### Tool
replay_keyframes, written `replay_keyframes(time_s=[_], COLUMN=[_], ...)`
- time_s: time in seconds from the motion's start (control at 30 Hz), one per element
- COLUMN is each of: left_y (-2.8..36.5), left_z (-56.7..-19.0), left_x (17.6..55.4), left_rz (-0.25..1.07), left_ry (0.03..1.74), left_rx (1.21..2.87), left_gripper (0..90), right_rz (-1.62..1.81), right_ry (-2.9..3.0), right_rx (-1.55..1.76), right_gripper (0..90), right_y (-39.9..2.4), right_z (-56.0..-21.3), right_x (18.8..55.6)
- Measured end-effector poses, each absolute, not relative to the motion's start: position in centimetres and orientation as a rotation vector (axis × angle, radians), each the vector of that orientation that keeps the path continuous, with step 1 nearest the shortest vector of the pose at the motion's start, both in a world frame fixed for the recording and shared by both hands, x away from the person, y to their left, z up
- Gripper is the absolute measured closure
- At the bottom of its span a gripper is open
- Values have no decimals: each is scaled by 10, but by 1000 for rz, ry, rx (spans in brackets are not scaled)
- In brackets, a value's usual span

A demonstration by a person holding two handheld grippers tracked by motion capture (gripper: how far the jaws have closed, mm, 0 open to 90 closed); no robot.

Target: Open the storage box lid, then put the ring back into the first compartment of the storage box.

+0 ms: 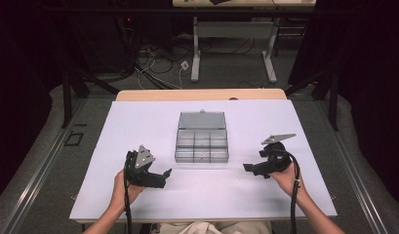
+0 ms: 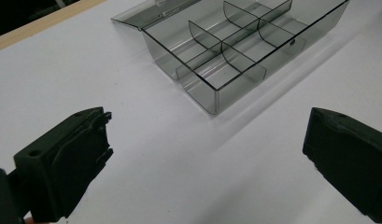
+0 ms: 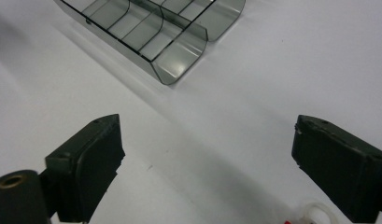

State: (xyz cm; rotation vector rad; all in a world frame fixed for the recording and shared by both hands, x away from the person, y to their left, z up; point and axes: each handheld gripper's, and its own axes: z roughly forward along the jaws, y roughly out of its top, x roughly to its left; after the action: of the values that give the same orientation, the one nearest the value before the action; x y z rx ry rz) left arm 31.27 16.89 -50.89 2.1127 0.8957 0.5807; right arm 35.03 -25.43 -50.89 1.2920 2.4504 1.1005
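Smoky plastic organiser box (image 1: pixel 202 144) between left gripper (image 1: pixel 160 176), right gripper (image 1: pixel 249 168), untouched

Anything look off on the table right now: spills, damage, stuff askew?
Nothing stands out. The clear compartment box sits square on the white table, lid folded open and flat behind it, compartments empty. Left gripper and right gripper are open on either side, holding nothing.
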Motion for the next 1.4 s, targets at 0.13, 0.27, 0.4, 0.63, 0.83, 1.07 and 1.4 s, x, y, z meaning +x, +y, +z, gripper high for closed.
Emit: replay_keyframes(time_s=[0.13, 0.27, 0.4, 0.63, 0.83, 1.07, 1.4], left_y=[171, 172, 171, 175, 175, 175, 173], left_z=[-511, -514, -514, -514, -515, -516, -514], left_x=[313, 315, 315, 315, 315, 315, 312], left_rz=[580, 569, 572, 568, 576, 563, 579], left_ry=[896, 896, 886, 894, 894, 894, 869], left_rx=[2110, 2120, 2115, 2124, 2118, 2122, 2127], left_gripper=[0, 0, 0, 0, 0, 0, 0], right_rz=[1089, 1078, 1056, 1056, 1052, 1040, 1021], right_ry=[2455, 2474, 2491, 2490, 2491, 2496, 2501], right_rx=[1268, 1236, 1222, 1220, 1214, 1206, 1252], right_gripper=[56, 35, 18, 6, 4, 0, 0], right_y=[-259, -258, -257, -260, -261, -263, -275], right_z=[-510, -510, -511, -511, -510, -508, -508], right_x=[348, 346, 345, 345, 345, 345, 347])
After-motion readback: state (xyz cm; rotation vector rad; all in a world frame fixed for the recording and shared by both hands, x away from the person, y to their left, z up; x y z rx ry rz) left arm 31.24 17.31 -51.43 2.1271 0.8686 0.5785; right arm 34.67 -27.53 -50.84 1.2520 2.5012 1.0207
